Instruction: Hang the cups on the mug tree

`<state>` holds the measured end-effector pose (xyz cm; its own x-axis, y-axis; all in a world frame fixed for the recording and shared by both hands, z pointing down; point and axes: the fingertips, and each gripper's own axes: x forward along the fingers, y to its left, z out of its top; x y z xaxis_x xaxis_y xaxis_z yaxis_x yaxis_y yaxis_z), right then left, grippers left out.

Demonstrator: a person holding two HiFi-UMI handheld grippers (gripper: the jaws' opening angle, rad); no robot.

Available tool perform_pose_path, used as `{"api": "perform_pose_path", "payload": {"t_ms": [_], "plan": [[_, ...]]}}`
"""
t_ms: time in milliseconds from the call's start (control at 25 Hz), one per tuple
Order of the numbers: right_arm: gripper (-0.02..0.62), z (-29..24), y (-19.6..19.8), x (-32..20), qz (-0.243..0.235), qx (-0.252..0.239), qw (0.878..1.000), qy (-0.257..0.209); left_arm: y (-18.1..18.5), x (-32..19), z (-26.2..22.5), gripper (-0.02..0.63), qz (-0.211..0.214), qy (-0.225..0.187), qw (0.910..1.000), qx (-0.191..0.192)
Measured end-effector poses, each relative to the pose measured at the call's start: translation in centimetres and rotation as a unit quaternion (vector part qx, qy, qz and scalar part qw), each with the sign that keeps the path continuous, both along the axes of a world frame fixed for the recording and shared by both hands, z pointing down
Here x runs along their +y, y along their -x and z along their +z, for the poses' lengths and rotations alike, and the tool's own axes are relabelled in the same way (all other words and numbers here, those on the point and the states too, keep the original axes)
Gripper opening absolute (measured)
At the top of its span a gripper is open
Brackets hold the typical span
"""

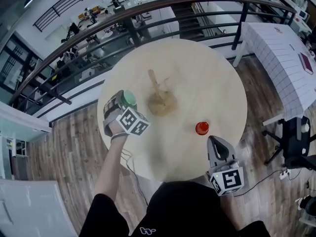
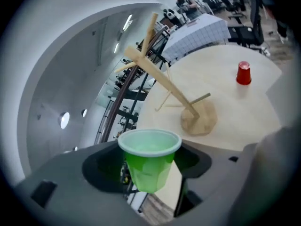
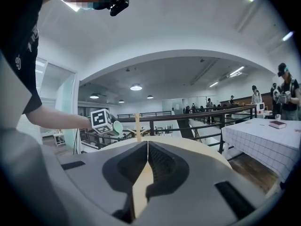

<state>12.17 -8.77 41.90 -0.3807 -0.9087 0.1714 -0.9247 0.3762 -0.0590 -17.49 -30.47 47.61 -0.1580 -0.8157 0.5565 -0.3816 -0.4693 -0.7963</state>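
The left gripper (image 2: 150, 175) squeezes the green cup (image 2: 149, 161) by its wall, just beside the mug tree (image 1: 159, 95) in the middle of the table (image 1: 207, 78). The right gripper (image 1: 216, 142) is closed on nothing at the near edge, with the red cup (image 1: 202, 128) near it. If the cup pushes a branch sideways, the tree may tip.

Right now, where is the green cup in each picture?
Head view: green cup left of centre, just left of the mug tree.
Left gripper view: cup bottom centre, between the jaws; mug tree behind it.
Right gripper view: cup tiny, left of middle, beside the mug tree.
Shared landmark: mug tree.
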Motion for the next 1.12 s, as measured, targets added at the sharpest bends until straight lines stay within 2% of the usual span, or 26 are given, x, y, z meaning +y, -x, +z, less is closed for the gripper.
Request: {"api": "perform_pose_path", "payload": {"t_ms": [160,400,560,680,1000,1120], "plan": [[0.011,0.3,-0.4,0.1,0.008,0.0,1.0,0.005,-1.2,-1.8,-1.4,0.322,0.031,-0.037,0.9923,-0.114],[0.011,0.7,-1.1,0.3,0.02,-0.002,1.0,0.008,-3.7,-2.7,-1.8,0.321,0.078,-0.06,0.9634,-0.25],[0.011,1.0,-0.9,0.2,0.02,-0.006,1.0,0.012,-4.9,-2.6,-0.5,0.321,0.086,-0.047,0.9537,-0.285],[0.011,0.9,-0.4,0.2,0.014,-0.006,1.0,0.012,-5.8,-2.4,0.0,0.321,0.101,-0.052,0.9476,-0.298],[0.011,1.0,-0.8,0.1,0.022,-0.007,1.0,0.014,-6.3,-2.3,1.8,0.322,0.133,-0.02,0.9199,-0.368],[0.011,1.1,-0.8,0.2,0.024,-0.007,1.0,0.016,-6.9,-2.4,2.4,0.321,0.153,-0.014,0.9057,-0.395]]}}
